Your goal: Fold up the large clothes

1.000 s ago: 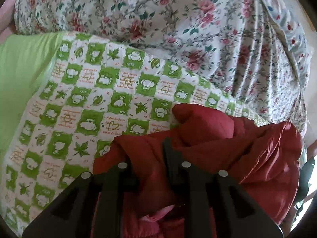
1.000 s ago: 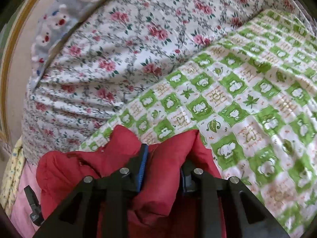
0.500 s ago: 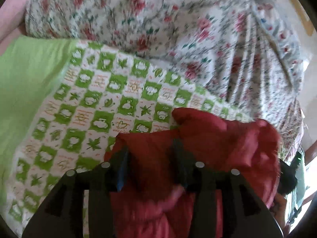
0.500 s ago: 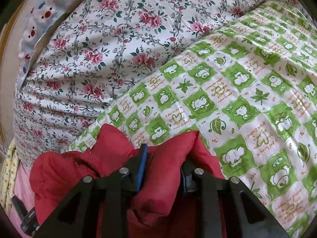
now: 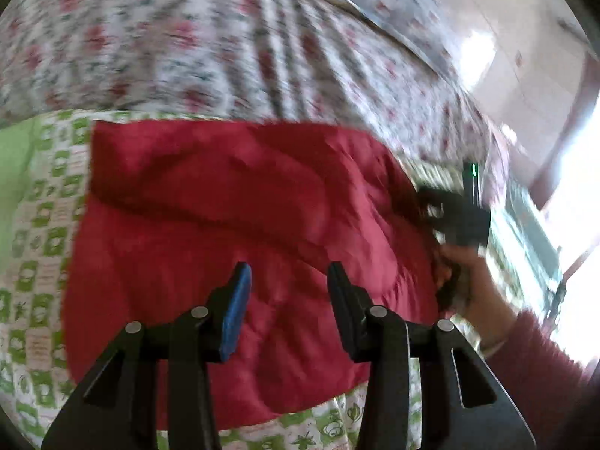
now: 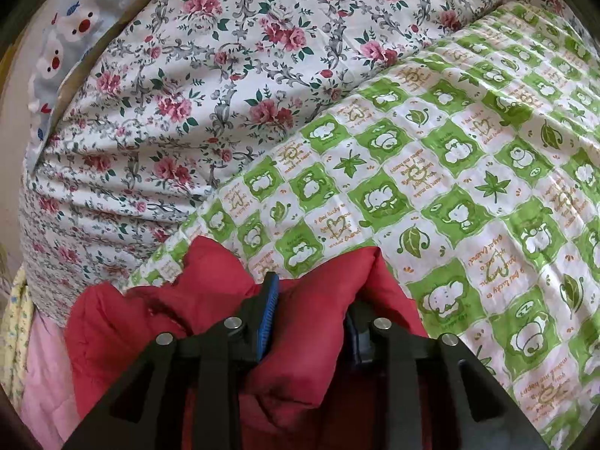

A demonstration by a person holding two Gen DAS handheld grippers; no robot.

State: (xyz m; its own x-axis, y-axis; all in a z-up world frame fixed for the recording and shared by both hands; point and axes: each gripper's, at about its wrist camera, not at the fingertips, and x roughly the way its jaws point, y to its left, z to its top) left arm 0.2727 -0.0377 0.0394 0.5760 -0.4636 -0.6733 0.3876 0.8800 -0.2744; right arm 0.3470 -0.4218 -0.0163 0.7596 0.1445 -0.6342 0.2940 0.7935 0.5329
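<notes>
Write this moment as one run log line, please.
left hand-held gripper: open above red garment | right hand-held gripper: opening, garment fold between

The green and white sheet (image 6: 468, 172) has small orange writing in its white squares. The letters are tiny and curly. Only bits like "lucky" can be read.

A: So what's the garment looking like?

B: It's a big puffy red quilted jacket (image 5: 240, 225), soft padded fabric with stitched channels. It's lying bunched on the green-and-white checked cartoon-print sheet (image 6: 468, 195), near where that sheet meets the floral one.

A: Flat yet?

B: Mostly spread out, with a thick fold humped up at one end (image 6: 322, 292).
</notes>
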